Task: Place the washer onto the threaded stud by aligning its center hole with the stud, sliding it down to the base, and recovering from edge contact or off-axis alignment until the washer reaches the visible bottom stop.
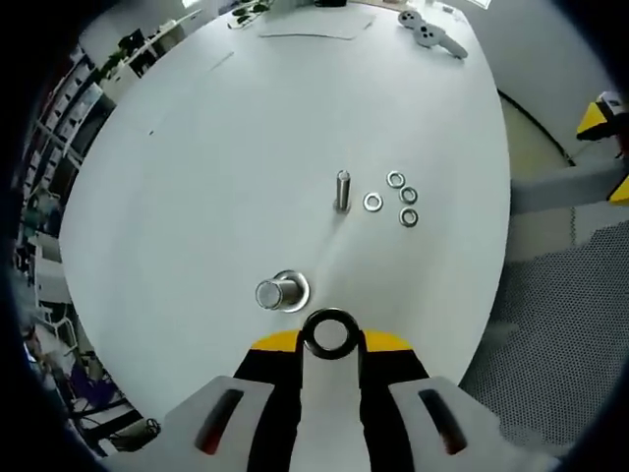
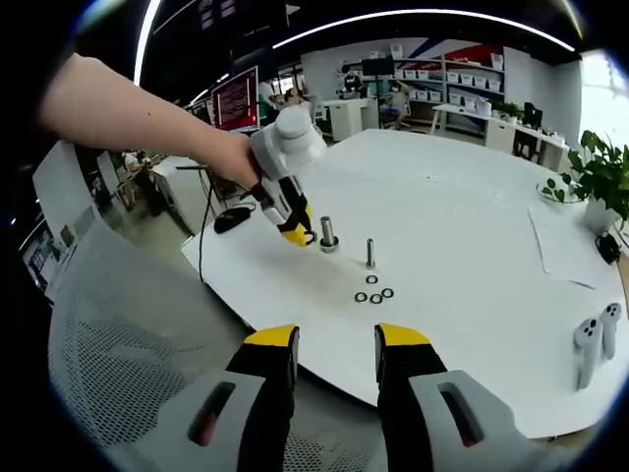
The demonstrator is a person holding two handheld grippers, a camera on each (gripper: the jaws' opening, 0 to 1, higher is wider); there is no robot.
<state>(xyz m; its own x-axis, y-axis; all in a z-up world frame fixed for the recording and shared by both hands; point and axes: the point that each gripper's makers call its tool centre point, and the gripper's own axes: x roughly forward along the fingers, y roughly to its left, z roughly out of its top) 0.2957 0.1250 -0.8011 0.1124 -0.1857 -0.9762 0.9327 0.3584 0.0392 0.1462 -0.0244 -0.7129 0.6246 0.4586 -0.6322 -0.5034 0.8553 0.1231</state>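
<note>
My left gripper [image 1: 332,341] is shut on a dark washer [image 1: 307,334], which it holds flat between its yellow tips. Just beyond it stands a threaded stud [image 1: 276,292] on a wide round base, seen almost end-on; the washer sits beside the stud, not over it. A second, thinner stud [image 1: 342,189] stands farther out on the white table [image 1: 216,177]. Several loose washers [image 1: 394,179] lie to its right. In the right gripper view a hand holds the left gripper [image 2: 298,234] next to the based stud [image 2: 327,236]. My right gripper [image 2: 336,344] hangs open off the table's near edge.
White game controllers [image 2: 590,349] and a sheet of paper [image 2: 575,258] lie at the table's right end, with a potted plant [image 2: 601,172] behind. A grey mesh chair [image 2: 128,334] stands below the table edge. Shelves and desks fill the room behind.
</note>
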